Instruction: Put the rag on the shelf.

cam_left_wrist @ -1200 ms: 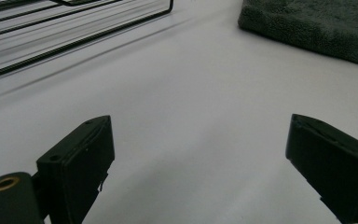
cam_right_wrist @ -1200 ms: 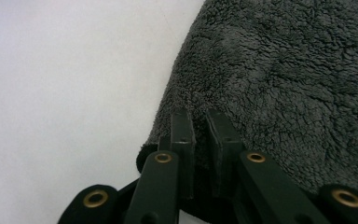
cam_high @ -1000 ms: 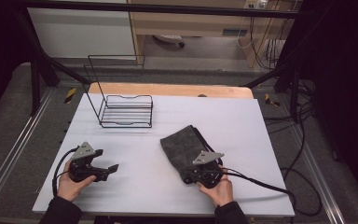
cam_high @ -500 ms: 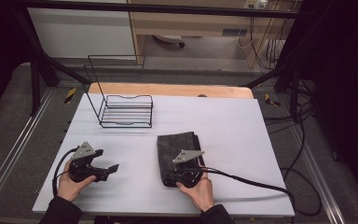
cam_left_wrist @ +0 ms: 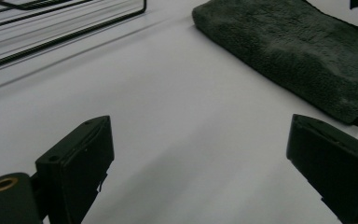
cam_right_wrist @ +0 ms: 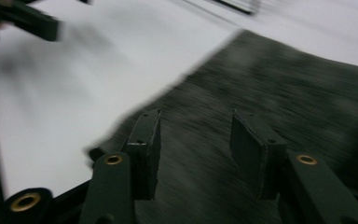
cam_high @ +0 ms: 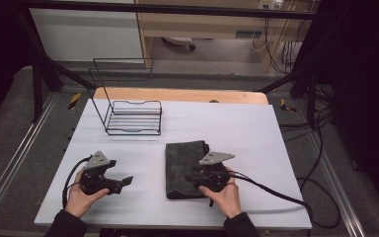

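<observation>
**Dark towel folded flat, right jaws just let go**

Nearest to us, our two hands rest at the near edge of the white table (cam_high: 276, 128). Our left hand (cam_high: 81, 197) holds the left gripper (cam_high: 123, 181) low over bare table at the near left, pointing right toward the towel. In the left gripper view its jaws stand wide apart with nothing between them, only white surface beneath.

At the near right, our right hand (cam_high: 224, 195) holds the right gripper (cam_high: 190, 177) over the near part of the dark grey towel (cam_high: 182, 160). Its jaws have just been opening; in the right gripper view, which is blurred, they stand partly apart above the cloth, and we see no fold pinched between the pads. A black cable (cam_high: 276, 192) trails from this gripper off to the right.

The towel lies folded in a tidy upright rectangle on the table, right of centre, its near edge close to the right hand. In the left gripper view its thick folded edge (cam_left_wrist: 298, 70) faces the left gripper, well apart from it.

Farther off, at the far left of the table, stands a black wire rack (cam_high: 128, 111), clear of the towel. Beyond the white surface a strip of wooden board (cam_high: 177, 95) runs along the far edge.
</observation>
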Available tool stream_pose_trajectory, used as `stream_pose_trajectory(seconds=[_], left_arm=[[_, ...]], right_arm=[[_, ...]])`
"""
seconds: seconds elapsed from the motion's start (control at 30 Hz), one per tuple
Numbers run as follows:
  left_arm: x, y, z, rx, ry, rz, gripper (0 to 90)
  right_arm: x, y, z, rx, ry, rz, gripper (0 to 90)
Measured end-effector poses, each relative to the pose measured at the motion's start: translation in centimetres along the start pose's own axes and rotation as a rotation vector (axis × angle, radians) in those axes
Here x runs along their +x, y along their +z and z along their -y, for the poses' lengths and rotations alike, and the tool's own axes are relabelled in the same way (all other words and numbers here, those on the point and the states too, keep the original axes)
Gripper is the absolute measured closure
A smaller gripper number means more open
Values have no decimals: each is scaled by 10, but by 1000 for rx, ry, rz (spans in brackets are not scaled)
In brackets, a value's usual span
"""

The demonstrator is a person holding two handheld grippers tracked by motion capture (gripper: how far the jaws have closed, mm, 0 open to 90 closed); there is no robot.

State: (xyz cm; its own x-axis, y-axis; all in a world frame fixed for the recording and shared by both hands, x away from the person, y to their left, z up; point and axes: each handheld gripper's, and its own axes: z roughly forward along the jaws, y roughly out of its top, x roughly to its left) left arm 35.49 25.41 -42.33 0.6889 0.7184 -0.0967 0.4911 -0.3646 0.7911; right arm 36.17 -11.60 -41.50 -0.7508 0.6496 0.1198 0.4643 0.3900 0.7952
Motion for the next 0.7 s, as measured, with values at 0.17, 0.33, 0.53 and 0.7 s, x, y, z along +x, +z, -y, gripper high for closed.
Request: stream_pose_trajectory(seconds=[0.17,0.33,0.53,0.7], left_arm=[[-17,11,-9,27,9,19,72],[-34,22,-20,43,39,21,74],[-42,32,-29,46,31,27,82],[-45,35,-32,41,10,35,99]], right_arm=[[-30,-16,24,57,71,84,633],[-26,-12,39,65,89,30,662],[-25,-5,41,63,132,17,776],[-24,-14,37,21,133,23,861]])
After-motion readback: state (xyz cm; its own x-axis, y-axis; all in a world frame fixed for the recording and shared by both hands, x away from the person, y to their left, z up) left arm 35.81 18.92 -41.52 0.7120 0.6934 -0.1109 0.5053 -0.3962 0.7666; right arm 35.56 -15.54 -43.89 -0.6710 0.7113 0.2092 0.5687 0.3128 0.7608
